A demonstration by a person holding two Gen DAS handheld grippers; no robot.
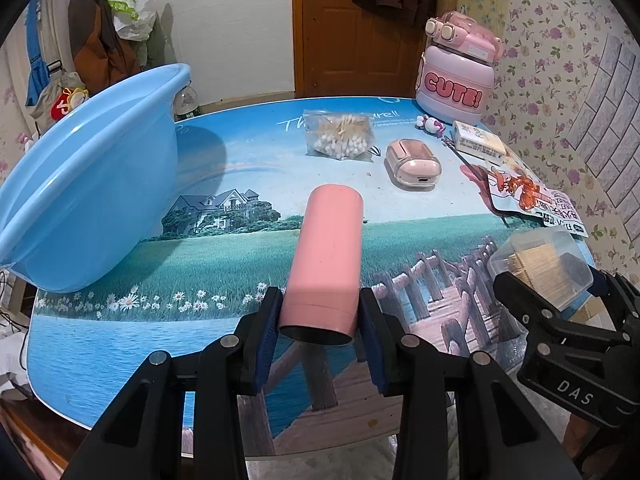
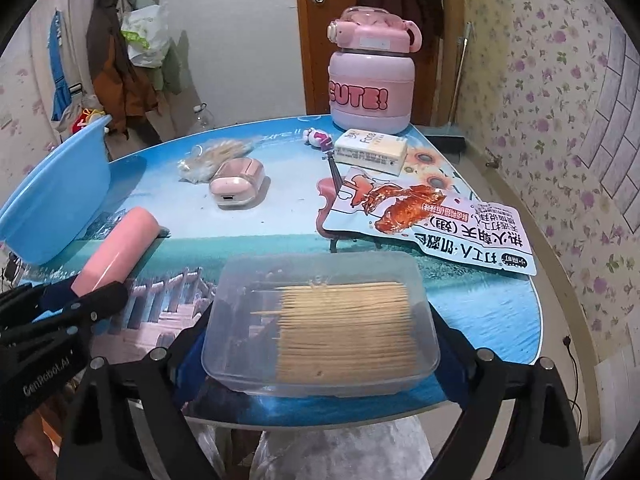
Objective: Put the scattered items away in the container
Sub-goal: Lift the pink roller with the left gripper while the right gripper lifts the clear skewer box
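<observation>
A tilted blue basin (image 1: 86, 184) rests at the counter's (image 1: 224, 248) left edge. Beside it, the left hand-held gripper (image 1: 320, 336) is clamped on a pink cylinder (image 1: 326, 264) lifted off the counter. Farther right, the right hand-held gripper (image 2: 320, 344) has its jaws spread wide around a clear toothpick box (image 2: 320, 320), its pads against both ends.

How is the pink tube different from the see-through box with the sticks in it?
The pink tube is round, solid-coloured and narrow; the clear box is flat, rectangular and wide, showing its sticks. The left gripper is shut on the tube; the right gripper's jaws stand wide beside the box. Both are near the table's front edge.
</observation>
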